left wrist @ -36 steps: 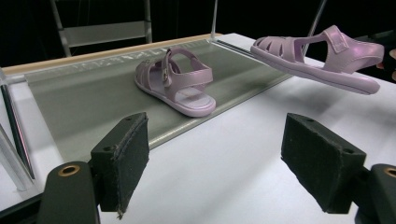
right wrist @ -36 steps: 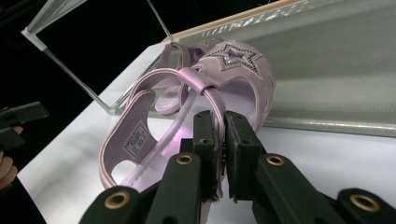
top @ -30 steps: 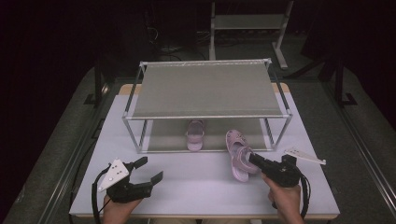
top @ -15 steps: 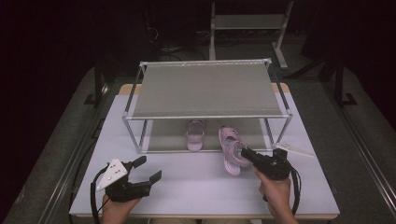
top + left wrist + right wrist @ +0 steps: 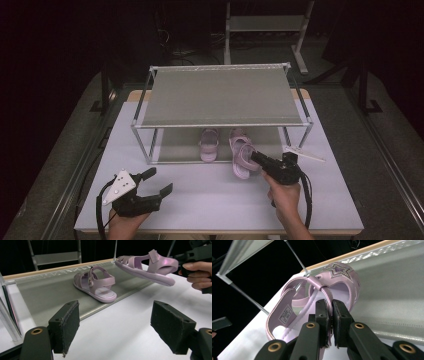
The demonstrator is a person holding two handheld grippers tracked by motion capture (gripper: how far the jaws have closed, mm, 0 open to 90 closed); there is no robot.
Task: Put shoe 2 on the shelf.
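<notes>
Two pale pink plastic sandals show in the high view: the resting sandal (image 5: 209,145) lies on the lower grey shelf of the metal-framed two-tier rack (image 5: 220,95), and the held sandal (image 5: 242,155) sits just to its right, at the shelf's front edge, with its heel end toward the person. The right gripper (image 5: 257,158) meets that heel end, its jaws drawn together. The left gripper (image 5: 159,182) hangs over the white table (image 5: 200,200) near the front left, well apart from the rack, its jaws spread with nothing between them. A thin white strip (image 5: 304,153) lies on the table just right of the rack.

From the left gripper view, two black padded jaws stand wide apart over bare table. Beyond them the resting sandal (image 5: 96,287) lies flat on the grey shelf, while the held sandal (image 5: 147,266) is lifted clear of the table and tilted, toe toward the shelf, its heel at the right gripper (image 5: 180,258) in the person's hand (image 5: 200,275).

Along the right gripper view, the jaws are pinched shut on the heel strap of the held sandal (image 5: 312,302), whose toe bears a studded star and points over the grey shelf.
</notes>
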